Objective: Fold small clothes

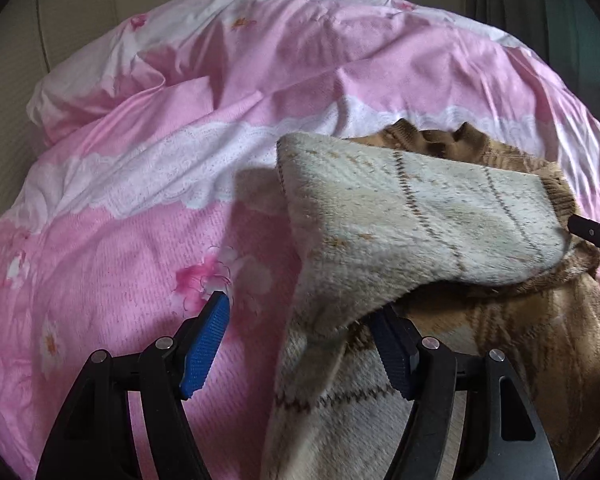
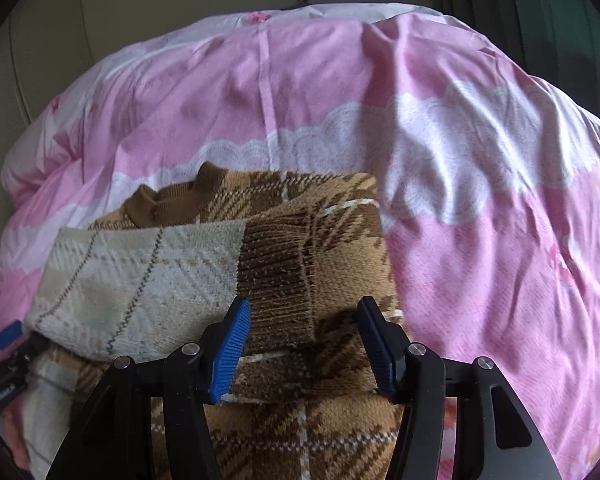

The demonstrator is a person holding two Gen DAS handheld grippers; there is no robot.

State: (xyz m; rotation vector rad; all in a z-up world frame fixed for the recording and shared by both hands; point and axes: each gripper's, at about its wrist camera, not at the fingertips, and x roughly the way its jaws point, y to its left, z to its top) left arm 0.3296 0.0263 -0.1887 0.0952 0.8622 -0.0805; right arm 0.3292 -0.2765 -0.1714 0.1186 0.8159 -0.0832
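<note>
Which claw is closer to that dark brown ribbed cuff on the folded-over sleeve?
The right claw. The dark brown ribbed cuff lies just ahead of its open blue pads. The left claw sits at the sleeve's other, cream-coloured end, farther away.

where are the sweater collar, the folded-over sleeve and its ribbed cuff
sweater collar (image 2: pixel 168 204), right wrist view, on its brown ribbed band
folded-over sleeve (image 1: pixel 404 216), left wrist view, on its pale inside-out middle
ribbed cuff (image 2: pixel 274 276), right wrist view, on its brown ribbing

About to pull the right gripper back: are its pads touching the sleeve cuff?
Apart. In the right wrist view, the right gripper stands open, and the brown ribbed cuff lies between its blue pads with gaps showing on both sides.
</note>
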